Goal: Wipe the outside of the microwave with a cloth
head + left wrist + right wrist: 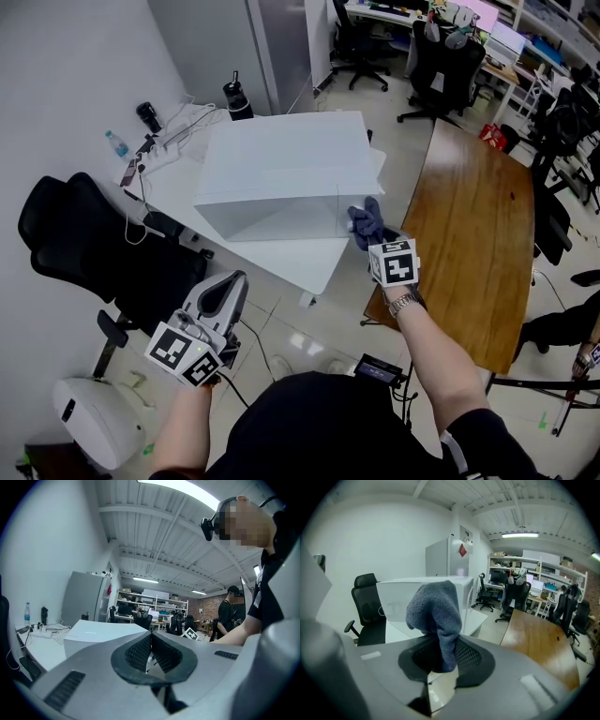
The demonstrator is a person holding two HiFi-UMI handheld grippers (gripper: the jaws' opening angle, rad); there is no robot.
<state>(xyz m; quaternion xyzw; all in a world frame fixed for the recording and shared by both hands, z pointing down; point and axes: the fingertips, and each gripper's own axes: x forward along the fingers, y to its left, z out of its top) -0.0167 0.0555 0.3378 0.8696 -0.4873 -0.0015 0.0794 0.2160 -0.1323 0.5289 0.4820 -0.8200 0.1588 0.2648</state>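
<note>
The white microwave [281, 173] stands on a white table [309, 262], and it also shows in the left gripper view [98, 634] and the right gripper view [417, 599]. My right gripper [370, 234] is shut on a blue-grey cloth [366, 223], held just off the microwave's near right corner. In the right gripper view the cloth [436, 616] bunches up from between the pads of the gripper [443, 660]. My left gripper [220, 300] hangs low at the left, away from the table, with its jaws shut and empty [151, 653].
A black office chair [94, 253] stands left of the table. A brown wooden table [478, 234] is at the right. A bottle [116, 143], cables and a black flask [236, 97] sit at the table's far side. A white appliance [94, 417] is on the floor at lower left.
</note>
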